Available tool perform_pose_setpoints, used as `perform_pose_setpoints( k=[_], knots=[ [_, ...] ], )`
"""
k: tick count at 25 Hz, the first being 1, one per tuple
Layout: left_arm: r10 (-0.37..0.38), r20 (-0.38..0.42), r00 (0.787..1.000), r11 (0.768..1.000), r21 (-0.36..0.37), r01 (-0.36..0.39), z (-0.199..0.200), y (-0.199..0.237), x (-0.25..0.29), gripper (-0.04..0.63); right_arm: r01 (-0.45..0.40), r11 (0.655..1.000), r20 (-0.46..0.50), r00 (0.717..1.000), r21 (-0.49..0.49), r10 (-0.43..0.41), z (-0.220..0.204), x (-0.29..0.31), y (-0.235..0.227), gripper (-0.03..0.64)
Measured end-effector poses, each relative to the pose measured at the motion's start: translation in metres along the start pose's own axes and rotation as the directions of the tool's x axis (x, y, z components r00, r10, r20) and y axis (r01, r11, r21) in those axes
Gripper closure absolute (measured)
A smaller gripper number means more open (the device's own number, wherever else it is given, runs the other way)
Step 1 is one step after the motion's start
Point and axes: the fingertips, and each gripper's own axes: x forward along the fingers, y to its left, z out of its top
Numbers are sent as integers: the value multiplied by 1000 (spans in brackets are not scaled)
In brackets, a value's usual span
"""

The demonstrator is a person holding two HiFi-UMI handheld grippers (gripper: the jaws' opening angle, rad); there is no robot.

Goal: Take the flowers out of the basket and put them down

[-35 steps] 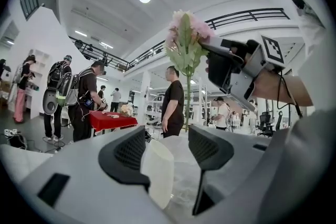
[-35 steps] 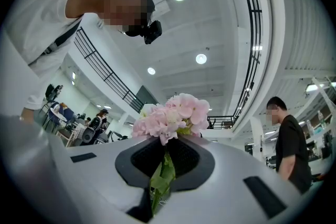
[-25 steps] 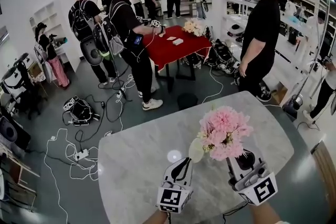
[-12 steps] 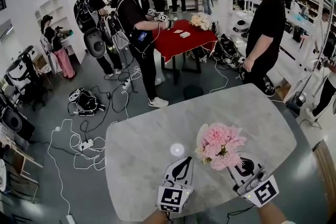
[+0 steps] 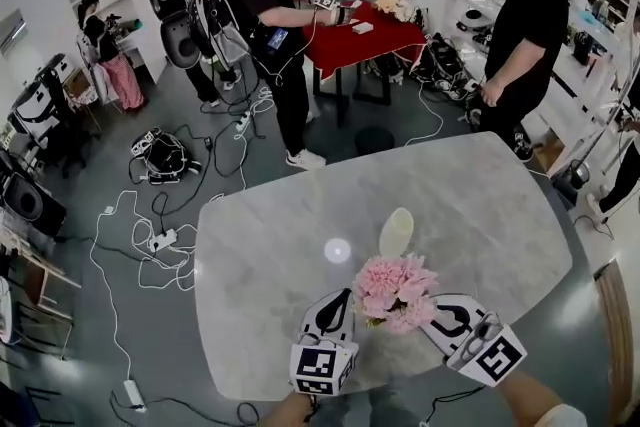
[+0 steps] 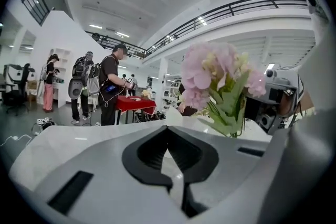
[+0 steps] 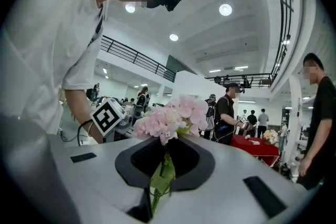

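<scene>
A bunch of pink flowers (image 5: 394, 289) with a pale oval leaf (image 5: 396, 232) hangs over the near part of the marble table (image 5: 500, 215). My right gripper (image 5: 437, 308) is shut on its green stem (image 7: 159, 178), and the blooms (image 7: 170, 114) stand just beyond the jaws. To the left of the bunch, my left gripper (image 5: 337, 302) is shut with nothing in it. In the left gripper view the jaws (image 6: 171, 181) meet, and the flowers (image 6: 215, 81) show to their right. No basket is in view.
The table's near edge (image 5: 400, 385) lies just under both grippers. Beyond the table, a person in black (image 5: 525, 25) stands at the far right. Another person (image 5: 270, 15) stands by a red table (image 5: 365, 33). Cables and bags (image 5: 160, 205) lie on the floor at the left.
The right gripper has brought the flowers down and back toward the near edge of the table. The left gripper has stayed beside them.
</scene>
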Motion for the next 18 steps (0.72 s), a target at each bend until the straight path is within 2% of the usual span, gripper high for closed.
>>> perform_pose_setpoints(
  k=[4,9,18],
  knots=[
    [62,-31,998,998,-26,-63,-16,15,0,591,-91,996,-90,992,15,92,-41,10,4,580],
    [124,-53,991,992,-31,-125,-30,28,-6,591,-201,979,-249,948,12,198,-92,10,8,580],
    [186,-101,977,980,-52,-192,-57,46,-18,591,-322,946,-366,875,45,315,-140,23,16,580]
  ],
)
